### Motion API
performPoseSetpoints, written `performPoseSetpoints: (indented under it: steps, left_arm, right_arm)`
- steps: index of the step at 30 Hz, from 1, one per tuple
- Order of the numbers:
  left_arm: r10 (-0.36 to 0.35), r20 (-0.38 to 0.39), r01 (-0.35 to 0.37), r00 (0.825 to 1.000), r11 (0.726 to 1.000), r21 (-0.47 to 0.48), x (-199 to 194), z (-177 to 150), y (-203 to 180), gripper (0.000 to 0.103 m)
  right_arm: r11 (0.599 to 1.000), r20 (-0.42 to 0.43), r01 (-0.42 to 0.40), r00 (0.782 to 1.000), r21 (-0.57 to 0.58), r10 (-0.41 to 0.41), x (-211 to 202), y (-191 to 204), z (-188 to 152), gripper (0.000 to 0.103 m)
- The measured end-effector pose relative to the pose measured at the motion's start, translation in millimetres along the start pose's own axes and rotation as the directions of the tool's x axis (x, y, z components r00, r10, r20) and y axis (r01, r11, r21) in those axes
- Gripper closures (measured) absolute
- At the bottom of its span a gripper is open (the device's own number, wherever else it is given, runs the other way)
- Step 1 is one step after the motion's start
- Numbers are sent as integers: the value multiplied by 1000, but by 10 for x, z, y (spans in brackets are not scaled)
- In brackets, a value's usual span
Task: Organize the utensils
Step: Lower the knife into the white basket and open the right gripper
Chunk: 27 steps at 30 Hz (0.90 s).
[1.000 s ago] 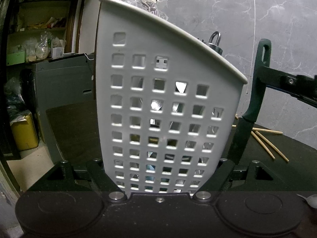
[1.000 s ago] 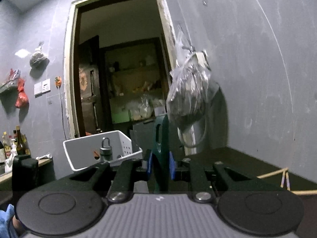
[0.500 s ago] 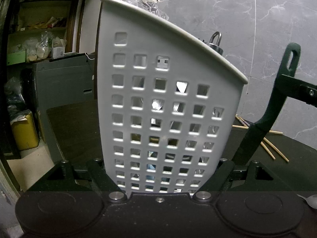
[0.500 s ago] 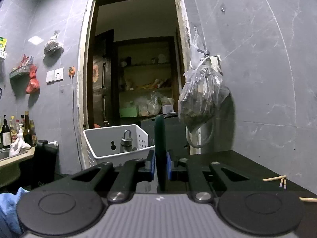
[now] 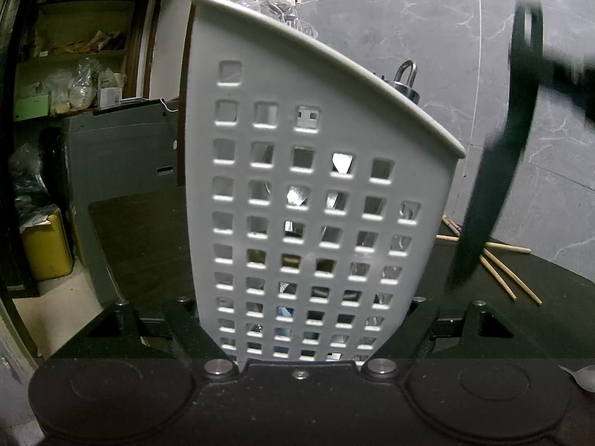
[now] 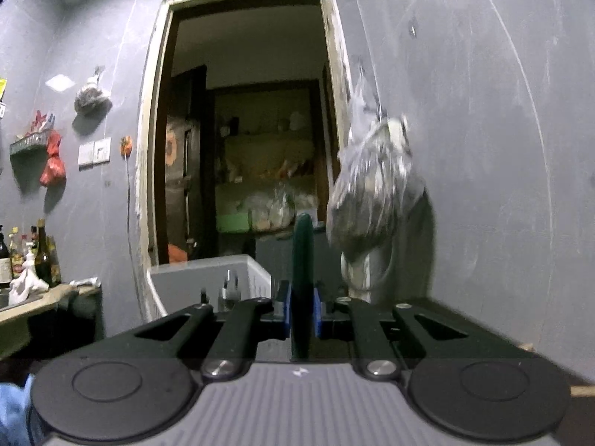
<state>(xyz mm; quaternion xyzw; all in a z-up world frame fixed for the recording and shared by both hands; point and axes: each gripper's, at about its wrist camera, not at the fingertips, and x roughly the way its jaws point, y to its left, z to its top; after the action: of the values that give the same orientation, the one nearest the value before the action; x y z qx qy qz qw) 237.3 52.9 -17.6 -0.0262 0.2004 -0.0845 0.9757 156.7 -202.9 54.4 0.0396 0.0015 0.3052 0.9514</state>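
My left gripper is shut on the wall of a white perforated utensil basket that fills the left wrist view. A metal utensil handle with a loop sticks out of it. My right gripper is shut on a dark green utensil held upright between its blue pads. That utensil also shows blurred in the left wrist view, hanging to the right of the basket, above the table. The basket shows in the right wrist view ahead and left.
Several wooden chopsticks lie on the dark table behind the utensil. A spoon tip shows at the right edge. A plastic bag hangs on the grey wall. An open doorway is behind the basket.
My right gripper has lifted the dark green utensil higher and swung it to the right of the basket. The left gripper and the basket have not moved.
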Motion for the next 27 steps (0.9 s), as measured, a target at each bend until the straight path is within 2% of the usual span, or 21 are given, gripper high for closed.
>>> performPoseSetpoints:
  steps: [4, 8, 12, 17, 21, 27]
  left_arm:
    - [1, -1, -1, 1000, 1000, 1, 2, 0, 1, 22]
    - [3, -1, -3, 1000, 1000, 1, 5, 0, -3, 22]
    - [3, -2, -3, 1000, 1000, 0, -1, -2, -4, 23]
    - [5, -3, -5, 1000, 1000, -1, 0, 1, -10, 23]
    - [5, -2, -5, 1000, 1000, -1, -1, 2, -14, 23]
    - [5, -2, -5, 1000, 1000, 0, 0, 1, -13, 23]
  right_arm:
    - [996, 142, 37, 990, -82, -25, -56, 134, 280, 90]
    - [989, 312, 58, 950, -139, -12, -114, 289, 542, 90]
    - [991, 407, -11, 911, -132, 64, -86, 403, 709, 90]
    - [985, 399, -114, 903, -129, 157, 95, 541, 709, 90]
    - [982, 345, -152, 921, -113, 183, 306, 591, 613, 90]
    - [984, 277, -165, 945, -62, 176, 533, 551, 480, 90]
